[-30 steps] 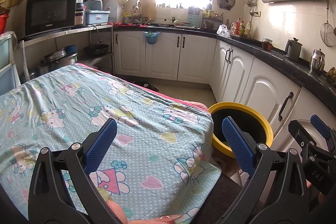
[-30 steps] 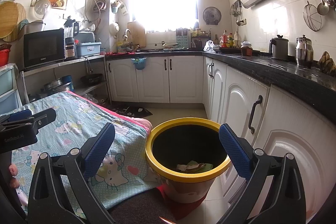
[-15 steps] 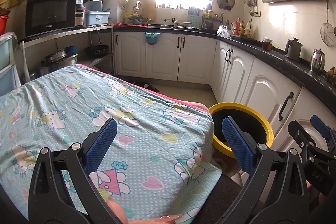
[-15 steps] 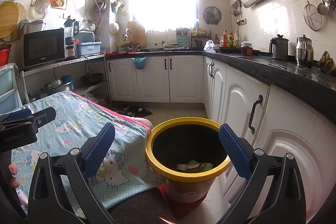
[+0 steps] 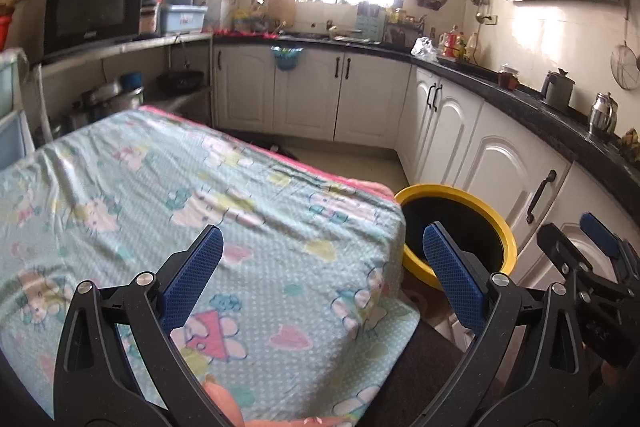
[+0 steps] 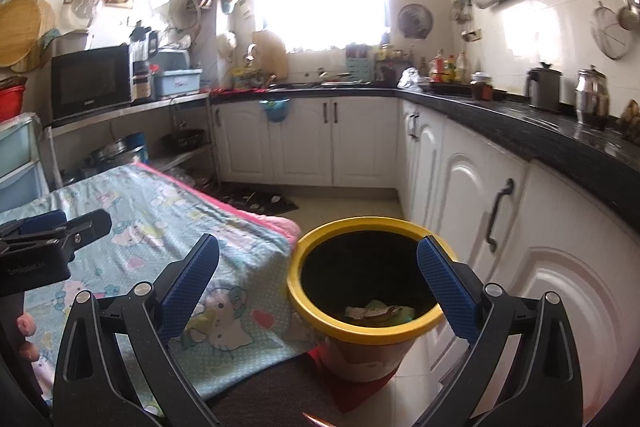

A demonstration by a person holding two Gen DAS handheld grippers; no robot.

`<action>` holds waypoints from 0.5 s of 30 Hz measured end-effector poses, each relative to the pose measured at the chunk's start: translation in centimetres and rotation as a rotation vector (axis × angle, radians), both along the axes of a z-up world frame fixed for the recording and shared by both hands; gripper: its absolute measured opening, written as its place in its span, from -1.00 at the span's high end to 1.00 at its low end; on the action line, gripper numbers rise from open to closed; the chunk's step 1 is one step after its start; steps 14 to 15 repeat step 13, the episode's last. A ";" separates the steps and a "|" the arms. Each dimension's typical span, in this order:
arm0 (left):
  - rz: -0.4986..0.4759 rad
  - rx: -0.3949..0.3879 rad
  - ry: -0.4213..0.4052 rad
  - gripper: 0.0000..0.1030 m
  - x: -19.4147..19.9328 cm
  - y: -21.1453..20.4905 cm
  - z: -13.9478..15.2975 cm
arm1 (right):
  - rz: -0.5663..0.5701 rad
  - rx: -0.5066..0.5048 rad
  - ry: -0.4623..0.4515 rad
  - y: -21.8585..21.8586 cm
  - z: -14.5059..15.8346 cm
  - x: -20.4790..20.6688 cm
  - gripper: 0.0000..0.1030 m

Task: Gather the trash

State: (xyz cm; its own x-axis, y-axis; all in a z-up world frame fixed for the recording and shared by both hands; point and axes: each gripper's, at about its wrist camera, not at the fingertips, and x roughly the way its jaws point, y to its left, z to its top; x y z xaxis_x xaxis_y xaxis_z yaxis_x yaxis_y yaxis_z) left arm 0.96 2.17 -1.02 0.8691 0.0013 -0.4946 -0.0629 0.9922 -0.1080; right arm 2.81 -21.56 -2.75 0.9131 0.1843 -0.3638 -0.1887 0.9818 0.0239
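Trash lies in the yellow bin at twelve o'clock between the wide-open, empty right gripper fingers; left gripper likewise gapes empty.

Glossy yellow-rimmed bin; matt printed cloth

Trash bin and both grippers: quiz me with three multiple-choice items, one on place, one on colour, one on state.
1. Where does the trash bin stand?
A. on the countertop
B. on the floor between the cloth-covered table and the white cabinets
C. under the microwave

2. What colour is the bin's rim?
A. yellow
B. blue
C. white

3. How are the left gripper and right gripper set?
A. both shut on trash
B. left open, right shut
C. both open, holding nothing

Answers: 1 B, it stands on the floor beside the table's corner; 2 A, a yellow ring tops the dark inside; 3 C, the blue pads stand wide apart in both wrist views.
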 end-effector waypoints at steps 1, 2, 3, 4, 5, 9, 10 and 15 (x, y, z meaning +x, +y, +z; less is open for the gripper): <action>0.010 -0.005 0.012 -0.79 -0.3 0.4 -0.1 | 0.020 -0.005 0.005 0.5 0.1 0.3 -0.88; 0.035 -0.014 0.034 -0.79 -0.8 1.7 -0.2 | 0.047 -0.012 0.013 1.3 0.3 0.6 -0.88; 0.066 -0.029 0.053 -0.79 -1.3 3.1 -0.3 | 0.105 -0.024 0.035 3.0 0.4 1.2 -0.88; 0.113 -0.049 0.070 -0.79 -2.1 5.1 -0.4 | 0.147 -0.029 0.046 4.3 0.5 1.4 -0.88; 0.181 -0.055 0.082 -0.79 -3.0 7.4 -0.4 | 0.213 -0.034 0.059 6.4 0.6 1.6 -0.88; 0.579 0.000 0.123 -0.79 -8.8 18.2 -1.2 | 0.559 -0.087 0.137 17.9 0.4 1.0 -0.88; 0.694 0.003 0.150 -0.79 -10.8 21.4 -1.8 | 0.639 -0.103 0.157 20.8 0.3 0.4 -0.88; 0.927 -0.027 0.234 -0.79 -15.5 28.5 -3.4 | 0.885 -0.163 0.218 30.6 -0.6 -2.8 -0.87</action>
